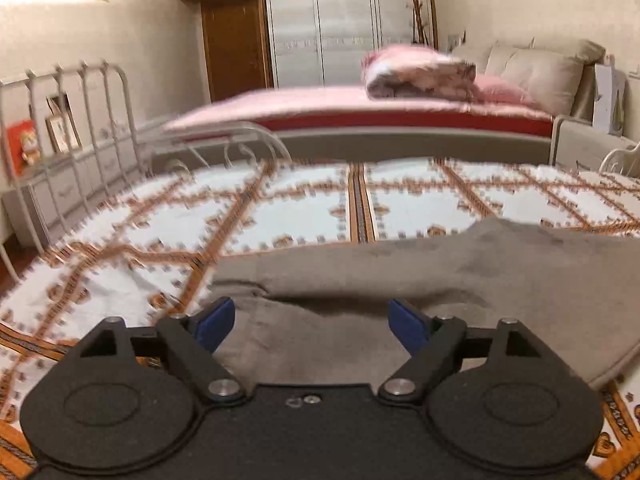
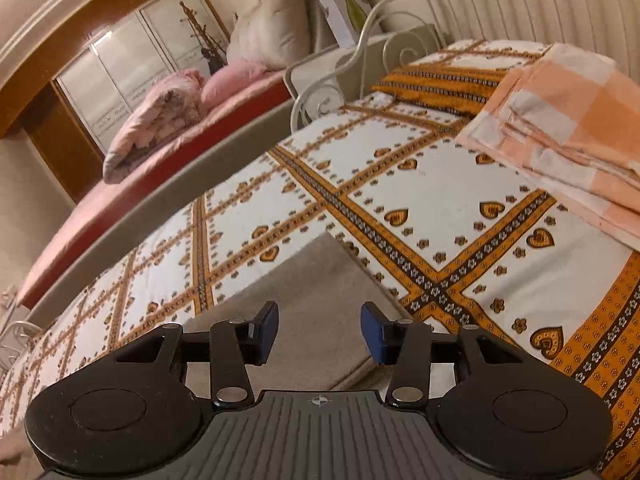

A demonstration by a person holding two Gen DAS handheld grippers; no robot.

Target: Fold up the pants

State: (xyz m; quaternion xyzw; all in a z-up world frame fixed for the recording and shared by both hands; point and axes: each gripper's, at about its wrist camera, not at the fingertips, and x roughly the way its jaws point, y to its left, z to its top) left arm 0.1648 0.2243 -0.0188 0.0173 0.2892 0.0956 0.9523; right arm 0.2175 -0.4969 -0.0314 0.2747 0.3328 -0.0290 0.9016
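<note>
Parted right tongs hover over grey pants.

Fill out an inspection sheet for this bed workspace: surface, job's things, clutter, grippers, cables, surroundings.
Surface: bedspread, white with orange heart-patterned bands, on a white metal-framed bed.
Job's things: grey pants lying on the bedspread, a fold showing across the cloth; also seen in the right wrist view.
Clutter: folded orange-and-white checked cloth and an orange patterned pillow at the far end.
Grippers: left gripper open over the pants, nothing pinched; right gripper open over the pants, pads clear of the cloth.
Cables: nothing seen.
Surroundings: second bed with pink sheet, rolled pink quilt, wardrobe with pale doors, beige cushions.
</note>
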